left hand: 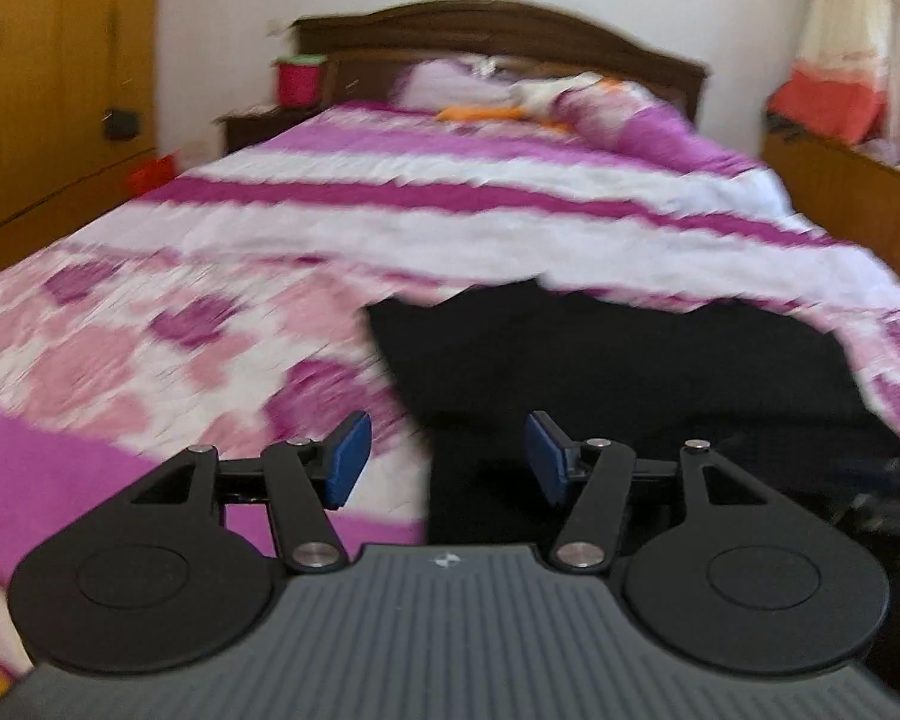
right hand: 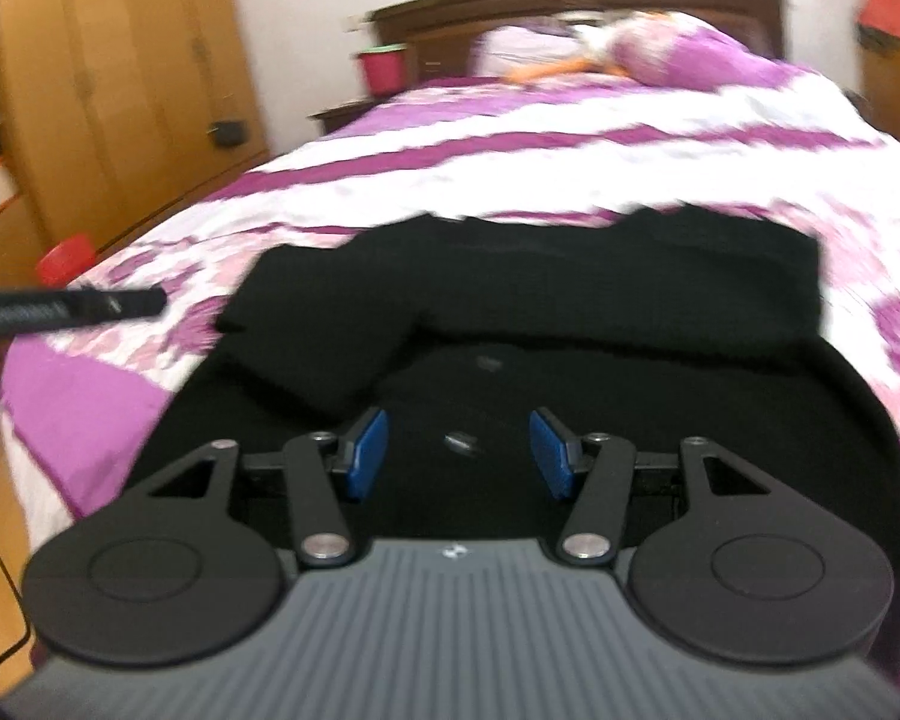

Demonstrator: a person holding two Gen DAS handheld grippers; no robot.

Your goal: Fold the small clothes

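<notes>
Checking writing first: nothing was readable. A small pale logo mark point(left hand: 445, 561) sat on the ribbed grey body behind the left claw point(left hand: 447, 459), too small and blurred to make out; same mark on the right claw point(right hand: 457, 453) body. The dark bar point(right hand: 69, 307) out left of the right claw carried pale lettering, smeared by motion, illegible.

Containers: a red tub with a green rim point(left hand: 297, 78) stood far ahead-left of the left claw on a dark nightstand point(left hand: 258, 120) beside the headboard point(left hand: 498, 30); contents could not be seen. A red round item point(right hand: 66, 264) sat on the floor left of the bed, well left of the right claw; too blurred to tell what it was.

Left claw: blue pads point(left hand: 347, 459) apart, nothing between them, not touching cloth. It hovered over the bed's purple-and-white cover point(left hand: 390, 222), with the left edge of the black garment point(left hand: 600, 372) running under the gap between the pads and the bulk of the garment ahead-right.

Right claw: pads point(right hand: 367, 453) apart, nothing gripped. It hovered directly over the black garment point(right hand: 570, 312), which lay spread on the cover ahead of and below it, one flap folded in ahead-left of the pads. Two small pale specks on the cloth between and just ahead of the pads, too blurred to identify.

Wooden wardrobe point(right hand: 108, 78) far left. Pillows point(left hand: 450, 81) and something orange point(left hand: 474, 112) at the head end, far ahead.
</notes>
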